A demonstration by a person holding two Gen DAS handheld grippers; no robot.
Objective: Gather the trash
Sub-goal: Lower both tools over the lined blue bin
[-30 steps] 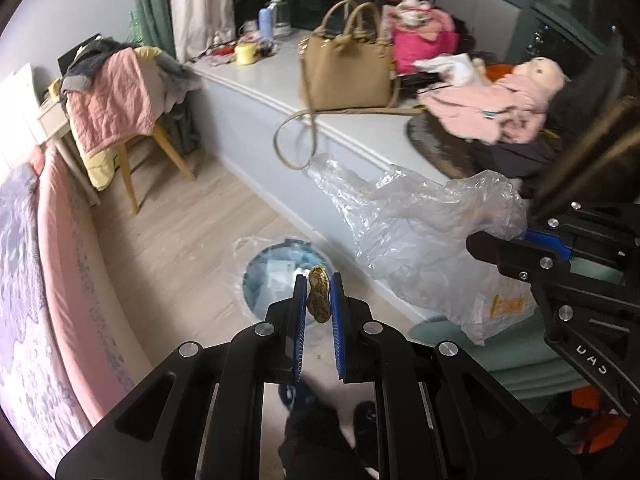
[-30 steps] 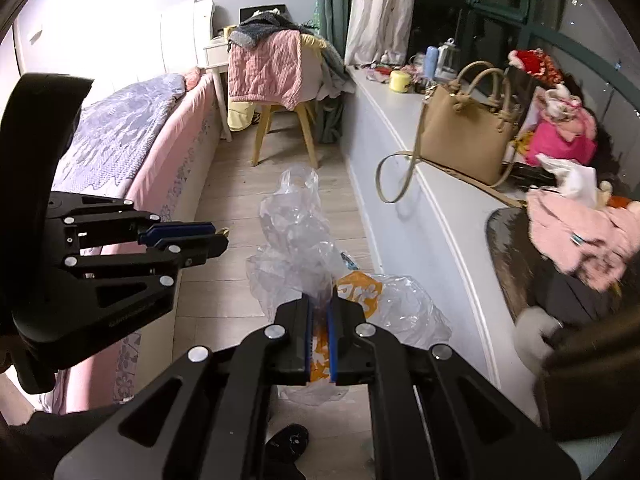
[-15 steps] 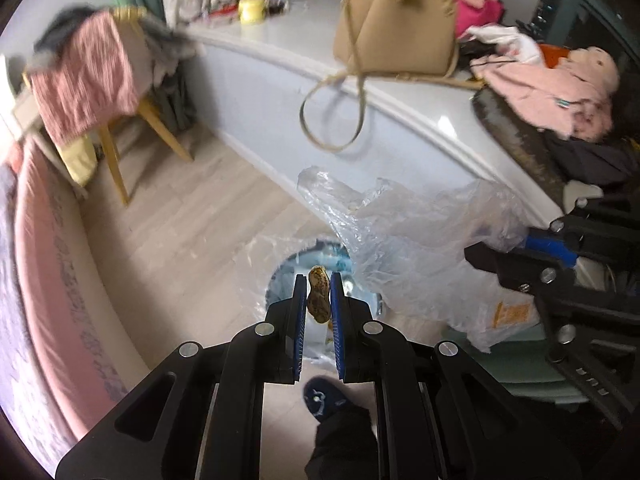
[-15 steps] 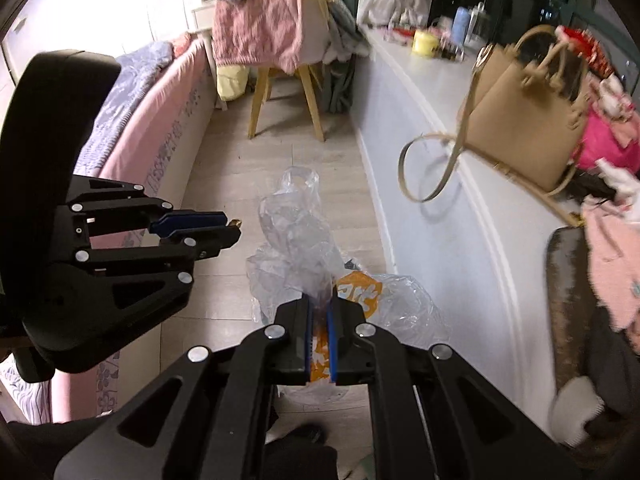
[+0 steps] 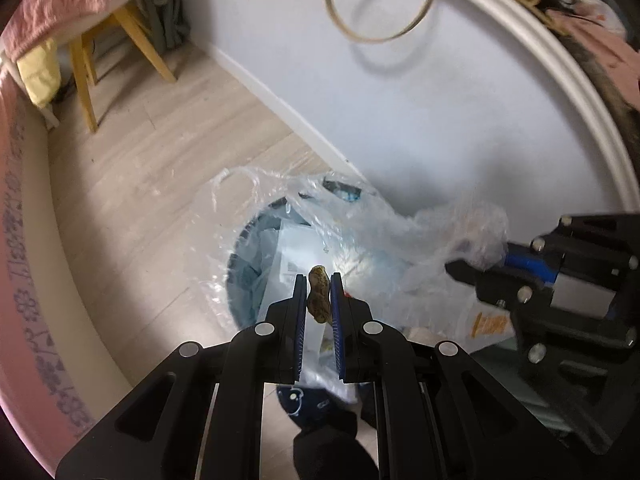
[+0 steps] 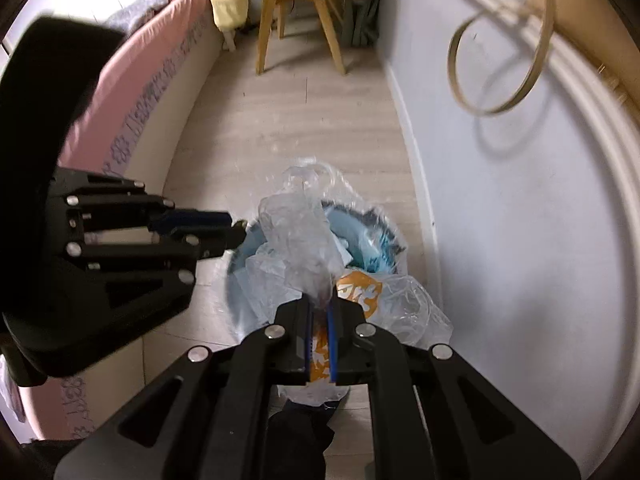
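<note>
My left gripper (image 5: 319, 294) had its jaws clamped on a bumpy brown peanut shell (image 5: 318, 298) above the blue bin (image 5: 248, 256). My right gripper (image 6: 319, 322) pinched a crinkly clear bag (image 6: 298, 236).

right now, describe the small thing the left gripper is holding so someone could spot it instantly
Find the blue trash bin with a clear liner on the wood floor beside the pale wall. Right above its opening, the left gripper pinches a peanut shell. It is the only small, tan, lumpy thing there, unlike the crinkly clear plastic bag beside it.
</note>
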